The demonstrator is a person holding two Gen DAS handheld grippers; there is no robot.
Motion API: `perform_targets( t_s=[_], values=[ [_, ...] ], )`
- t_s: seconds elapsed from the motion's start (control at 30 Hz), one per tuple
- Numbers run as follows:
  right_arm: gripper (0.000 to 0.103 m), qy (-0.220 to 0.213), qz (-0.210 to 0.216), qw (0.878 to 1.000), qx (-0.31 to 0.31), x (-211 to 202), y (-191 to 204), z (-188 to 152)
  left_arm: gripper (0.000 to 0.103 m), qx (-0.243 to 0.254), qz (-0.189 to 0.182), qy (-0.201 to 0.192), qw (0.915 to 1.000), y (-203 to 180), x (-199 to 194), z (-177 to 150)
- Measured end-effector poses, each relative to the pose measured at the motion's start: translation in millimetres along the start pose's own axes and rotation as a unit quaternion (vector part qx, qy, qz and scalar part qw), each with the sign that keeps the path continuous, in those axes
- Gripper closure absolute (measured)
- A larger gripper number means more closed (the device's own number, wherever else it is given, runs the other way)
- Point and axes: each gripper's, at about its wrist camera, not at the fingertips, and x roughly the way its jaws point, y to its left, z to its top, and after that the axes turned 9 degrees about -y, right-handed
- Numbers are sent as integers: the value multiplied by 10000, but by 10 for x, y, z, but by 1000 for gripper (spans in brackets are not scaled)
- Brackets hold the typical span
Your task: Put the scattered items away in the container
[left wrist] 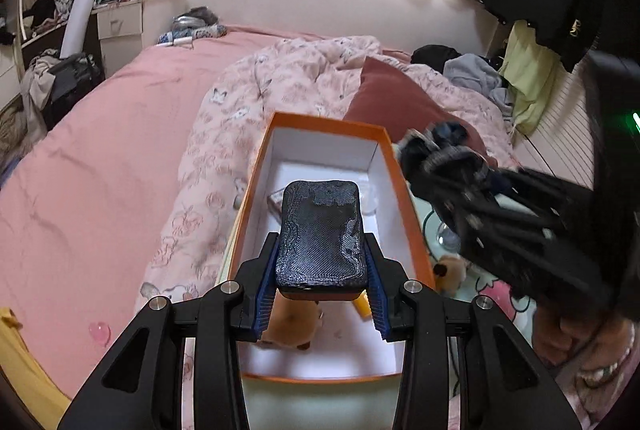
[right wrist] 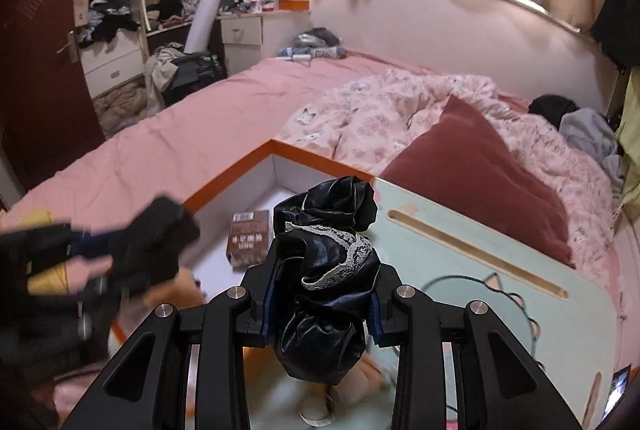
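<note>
Firmly clawed: woven-textured black slab [left wrist: 322, 236], lace-trimmed satin [right wrist: 326, 270]

In the right wrist view the left gripper [right wrist: 120, 254] is motion-blurred, and the black satin bundle [right wrist: 326, 270] hides the box floor behind it.

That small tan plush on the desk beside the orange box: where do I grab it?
Pinch the tan plush across its round, soft body, coming straight down from above. It lies low on the desk, close to the orange box wall, so probably squeeze along that wall, not across toward it.
</note>
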Motion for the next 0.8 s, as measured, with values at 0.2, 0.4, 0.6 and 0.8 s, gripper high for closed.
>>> perform_targets(
  t_s=[0.2,0.4,0.6,0.8],
  values=[
    [66,325,385,9986,166,276,46,89,62,-89,-186,103,9997,88,71,-31],
    [35,264,414,9983,306,245,-3,75,43,-333,-262,-156,9990,134,-35,4],
    [34,-157,628,9941,867,-105,-184,158,42,-399,-386,-338,9979,116,-234,37],
    [31,-624,99,9965,546,-760,-357,79,42,-123,-687,-250,9972,-193,-378,-16]
  ],
)
